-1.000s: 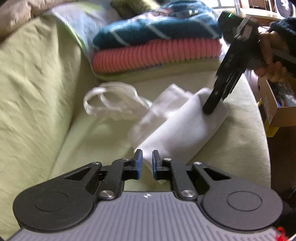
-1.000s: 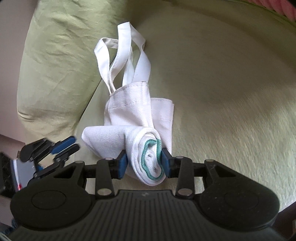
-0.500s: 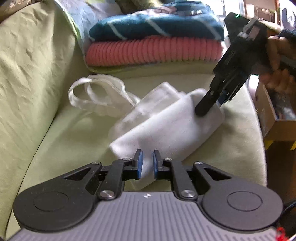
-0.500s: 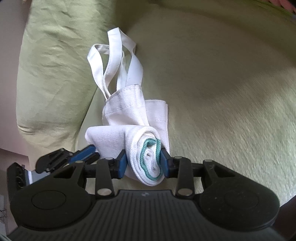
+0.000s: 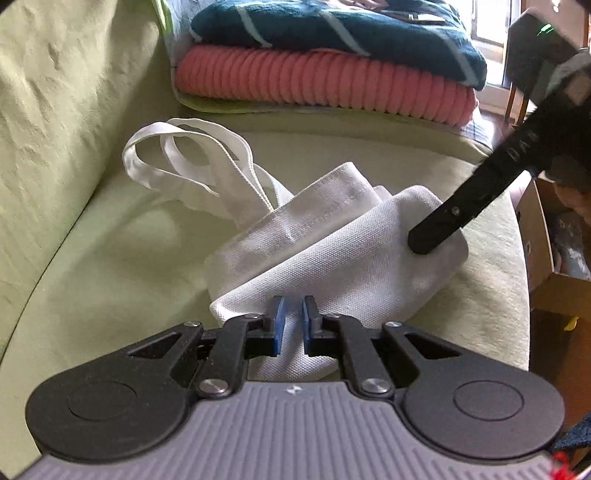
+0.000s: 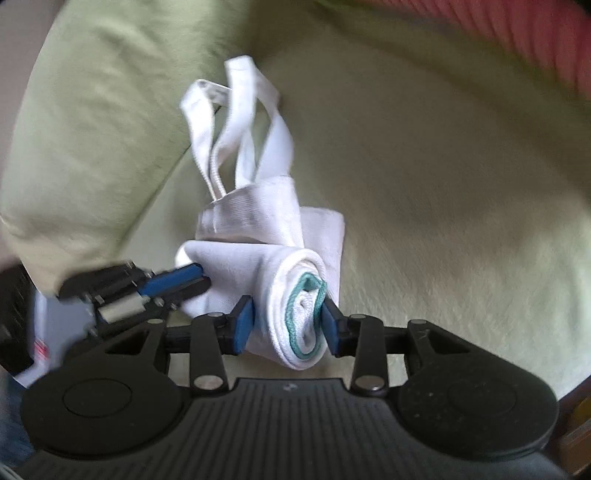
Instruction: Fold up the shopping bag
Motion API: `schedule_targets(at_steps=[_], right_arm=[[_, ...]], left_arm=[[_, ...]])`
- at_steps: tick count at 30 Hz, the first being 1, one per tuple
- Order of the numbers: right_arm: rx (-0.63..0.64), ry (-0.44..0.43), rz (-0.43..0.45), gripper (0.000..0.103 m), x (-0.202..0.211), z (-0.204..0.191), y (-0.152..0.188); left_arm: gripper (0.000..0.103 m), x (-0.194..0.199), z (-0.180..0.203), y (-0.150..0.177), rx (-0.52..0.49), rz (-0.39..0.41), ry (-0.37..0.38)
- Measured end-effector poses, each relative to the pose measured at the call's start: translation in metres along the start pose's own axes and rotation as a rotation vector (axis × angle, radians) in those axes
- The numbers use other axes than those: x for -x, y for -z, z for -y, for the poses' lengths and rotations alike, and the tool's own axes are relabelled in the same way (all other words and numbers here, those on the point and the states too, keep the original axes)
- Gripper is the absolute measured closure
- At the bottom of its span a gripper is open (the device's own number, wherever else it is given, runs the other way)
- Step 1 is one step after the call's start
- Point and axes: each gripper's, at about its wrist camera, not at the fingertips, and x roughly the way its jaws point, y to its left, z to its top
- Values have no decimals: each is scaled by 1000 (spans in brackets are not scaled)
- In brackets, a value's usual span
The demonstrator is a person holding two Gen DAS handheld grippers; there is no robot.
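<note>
I am seeing the shopping bag [image 5: 332, 251] showing as coarse white woven canvas, matt, with a teal stitched edge at its rolled end. The sofa cover [image 5: 92, 258] is looking like soft, faintly napped green cloth. My left claw [image 5: 293, 325] is showing matt black plastic links, shiny metal rivets and smooth blue pads [image 5: 277, 325].

blurred: pink knit [image 6: 524, 33] | hidden: bag's [image 5: 332, 251] near end behind left jaws

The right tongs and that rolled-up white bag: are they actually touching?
Touching. The right wrist view shows the right tongs with both blue pads pressed against the sides of the rolled white bag, its green-edged end between them.
</note>
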Motion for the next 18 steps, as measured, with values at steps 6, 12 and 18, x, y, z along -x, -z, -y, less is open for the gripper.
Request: schedule_targets(at_steps=[6,12,18], right_arm=[[549,349,309,67,18,-74,46],[869,453,332,89,-20,-89,73],[918,467,293,85,-35,-95,61]], left_arm=[[94,-2,0,-3,-5,-20,1],[94,-3,2,-5,-9,-28,-4],[94,-4,1,-9,-7,-42,-2]])
